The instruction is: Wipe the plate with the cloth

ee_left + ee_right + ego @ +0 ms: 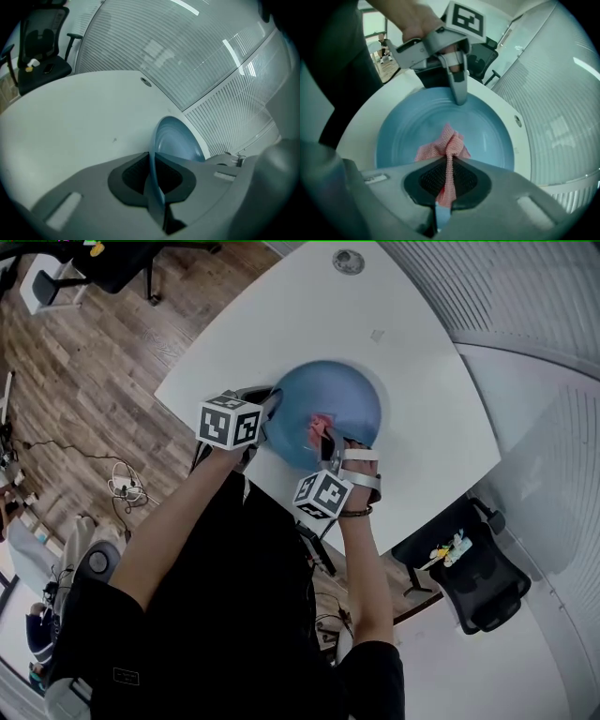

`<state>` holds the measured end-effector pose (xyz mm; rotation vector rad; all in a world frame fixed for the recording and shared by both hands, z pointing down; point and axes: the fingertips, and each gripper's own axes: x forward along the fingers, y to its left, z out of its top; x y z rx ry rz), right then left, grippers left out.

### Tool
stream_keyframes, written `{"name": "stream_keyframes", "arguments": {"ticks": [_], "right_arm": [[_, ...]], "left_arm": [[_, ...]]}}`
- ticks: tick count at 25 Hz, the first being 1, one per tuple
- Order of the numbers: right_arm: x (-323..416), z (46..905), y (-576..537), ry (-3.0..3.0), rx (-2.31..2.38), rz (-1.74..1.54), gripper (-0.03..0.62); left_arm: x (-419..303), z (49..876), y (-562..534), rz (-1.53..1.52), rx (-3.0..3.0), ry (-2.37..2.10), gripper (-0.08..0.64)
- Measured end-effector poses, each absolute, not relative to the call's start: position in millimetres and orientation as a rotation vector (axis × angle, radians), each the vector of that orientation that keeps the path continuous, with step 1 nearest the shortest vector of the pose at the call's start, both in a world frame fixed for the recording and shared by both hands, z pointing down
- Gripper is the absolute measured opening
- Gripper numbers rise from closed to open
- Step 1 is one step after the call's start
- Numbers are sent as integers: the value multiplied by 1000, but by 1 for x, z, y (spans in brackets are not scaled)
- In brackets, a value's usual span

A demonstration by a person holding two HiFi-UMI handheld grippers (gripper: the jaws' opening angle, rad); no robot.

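A blue plate rests on the white table, tilted up on its left side. My left gripper is shut on the plate's left rim, which runs edge-on between its jaws. My right gripper is shut on a pink waffle cloth and holds it down against the plate's inner face. The cloth shows as a pink patch near the plate's middle in the head view. The left gripper grips the far rim in the right gripper view.
A round cable grommet sits in the table near its far edge. A black office chair stands at the table's right. A ribbed glass wall curves behind the table. Wood floor with cables lies to the left.
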<state>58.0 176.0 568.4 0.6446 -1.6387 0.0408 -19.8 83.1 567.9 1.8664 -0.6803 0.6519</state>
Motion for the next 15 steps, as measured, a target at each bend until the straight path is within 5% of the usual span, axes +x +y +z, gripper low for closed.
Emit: {"name": "stream_keyframes", "arguments": {"ticks": [15], "right_arm": [[73,572,228,-1628,376,141,11]], "left_arm": [[-19,569,82,653,1862,-657,17]]}}
